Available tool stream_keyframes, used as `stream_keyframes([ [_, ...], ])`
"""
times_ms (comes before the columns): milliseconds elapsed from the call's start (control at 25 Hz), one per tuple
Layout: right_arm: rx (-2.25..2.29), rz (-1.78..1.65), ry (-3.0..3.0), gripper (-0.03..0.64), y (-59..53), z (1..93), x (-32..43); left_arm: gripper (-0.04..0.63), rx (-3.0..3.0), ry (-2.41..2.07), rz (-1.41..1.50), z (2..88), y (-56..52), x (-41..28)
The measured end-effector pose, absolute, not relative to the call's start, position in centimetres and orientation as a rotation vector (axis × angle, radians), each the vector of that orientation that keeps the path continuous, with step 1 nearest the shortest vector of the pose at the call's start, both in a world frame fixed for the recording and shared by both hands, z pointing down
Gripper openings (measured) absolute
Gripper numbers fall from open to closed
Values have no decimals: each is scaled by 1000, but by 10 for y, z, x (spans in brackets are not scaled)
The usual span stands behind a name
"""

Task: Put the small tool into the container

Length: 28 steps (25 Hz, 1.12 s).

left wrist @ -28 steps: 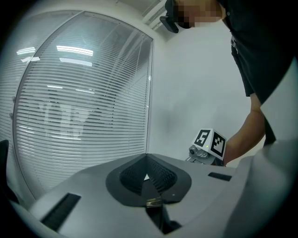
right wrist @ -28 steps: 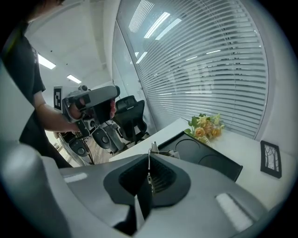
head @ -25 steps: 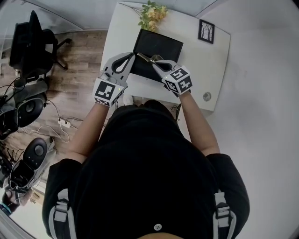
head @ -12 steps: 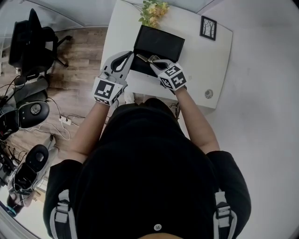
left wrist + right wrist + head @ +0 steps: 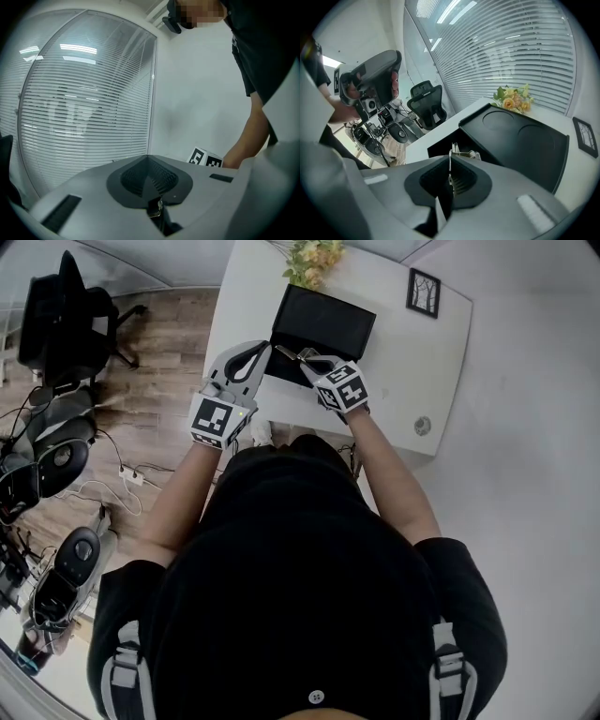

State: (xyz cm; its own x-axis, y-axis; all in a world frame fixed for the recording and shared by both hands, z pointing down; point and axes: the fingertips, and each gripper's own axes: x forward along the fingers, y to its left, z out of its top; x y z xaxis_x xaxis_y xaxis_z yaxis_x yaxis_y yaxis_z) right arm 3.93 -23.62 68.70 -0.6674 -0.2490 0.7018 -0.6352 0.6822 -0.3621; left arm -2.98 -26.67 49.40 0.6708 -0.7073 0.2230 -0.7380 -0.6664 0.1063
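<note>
- Surface: a white, smooth desk [image 5: 412,362] with rounded corners; pale wall and floor run along its right side, and brown wood-plank floor [image 5: 159,381] lies to its left.
- Room: a black office chair [image 5: 61,320] stands on the planks at far left, with cables [image 5: 103,488] and dark equipment nearer. Slatted window blinds [image 5: 511,42] fill the background of both gripper views.
- On the desk: yellow flowers [image 5: 314,254] at the far edge, a small black picture frame [image 5: 424,292] at far right, and a small round object [image 5: 423,426] near the right edge, too small to identify.
- Container [image 5: 323,320]: black, matte and rectangular, on the far left part of the desk just nearer than the flowers. The right gripper view shows two shallow round recesses in its flat top and an open cavity at the near left end.
- Small tool [image 5: 457,152]: thin bright metal, with a bent, clip-like end. It is off the desk, over the container's near edge by the open cavity.
- Right tongs [image 5: 309,360]: closed tight on the small tool, whose end projects beyond the ribbed dark pads.
- Left tongs [image 5: 251,351]: closed pad to pad with no object between them, just left of the container and aimed up at the blinds.
</note>
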Motion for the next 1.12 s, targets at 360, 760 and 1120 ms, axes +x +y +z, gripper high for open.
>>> stream_keyframes([
  [360,657,819,-2221,18,-232,705,29,8,2683,-1177,257,497,-262,-33],
  [760,625,827,-2197,23,-227,717,22,8,2714,-1157,247,494,-260,-24],
  [1120,677,819,-2170,34,-236,722,29,8,2715,-1150,245,494,-260,-24],
])
